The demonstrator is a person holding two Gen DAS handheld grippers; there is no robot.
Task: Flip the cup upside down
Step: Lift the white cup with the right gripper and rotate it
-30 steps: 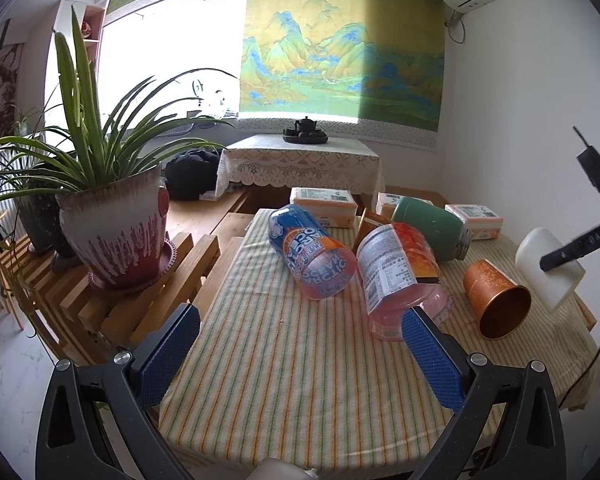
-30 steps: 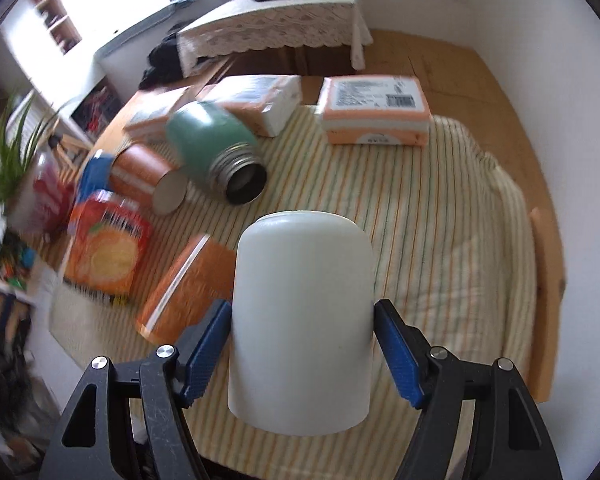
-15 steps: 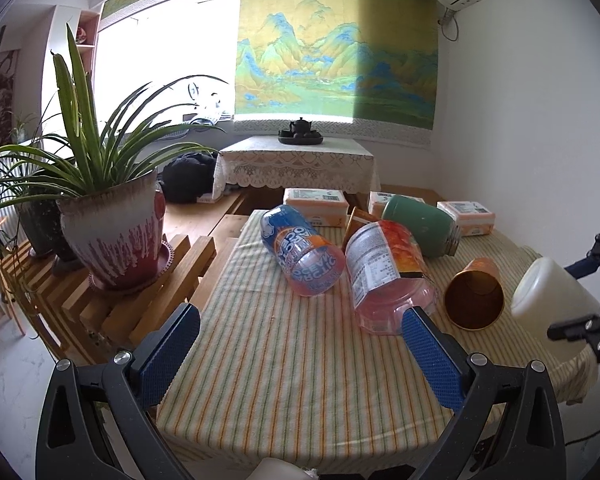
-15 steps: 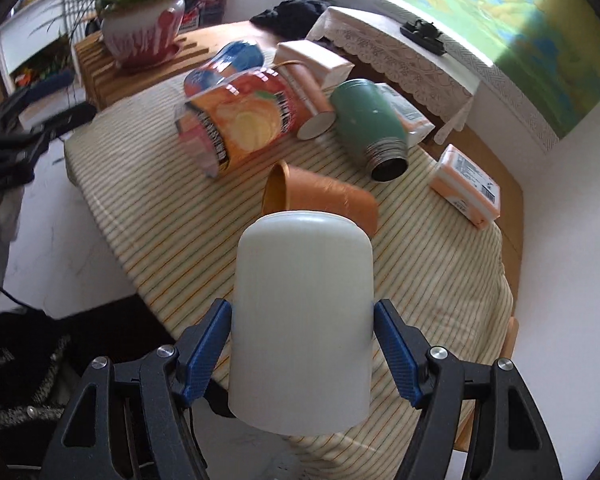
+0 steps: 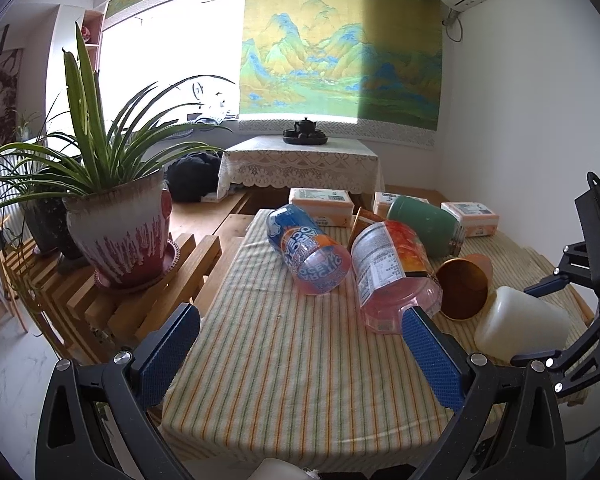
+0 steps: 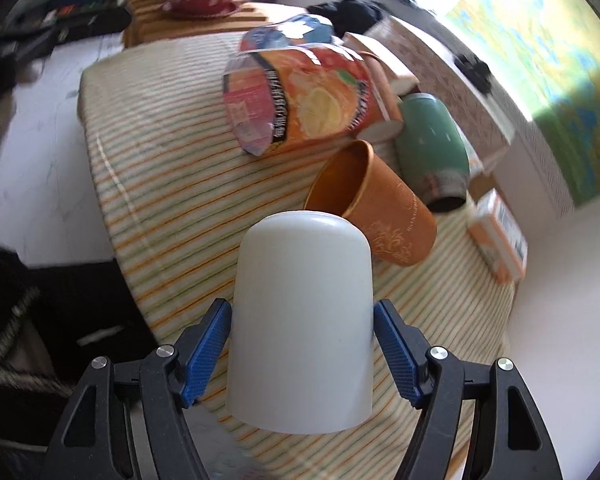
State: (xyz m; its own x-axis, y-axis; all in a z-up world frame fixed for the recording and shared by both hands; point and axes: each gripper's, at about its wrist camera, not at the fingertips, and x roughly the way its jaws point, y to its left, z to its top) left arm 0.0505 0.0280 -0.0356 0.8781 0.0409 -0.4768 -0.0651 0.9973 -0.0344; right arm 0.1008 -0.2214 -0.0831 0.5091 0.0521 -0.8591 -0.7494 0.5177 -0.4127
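Table [image 5: 284,360] with striped cloth; right gripper [image 6: 302,350], fingers closed on white cup [image 6: 300,320], has swung from facing the wall to facing the room, lowering the cup, now tilted, near the orange cup [image 6: 374,216]. Left gripper [image 5: 300,356] wide open, empty. Flip underway.

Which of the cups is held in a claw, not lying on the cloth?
The white cup, clamped by the right claw; the orange cup lies on its side.
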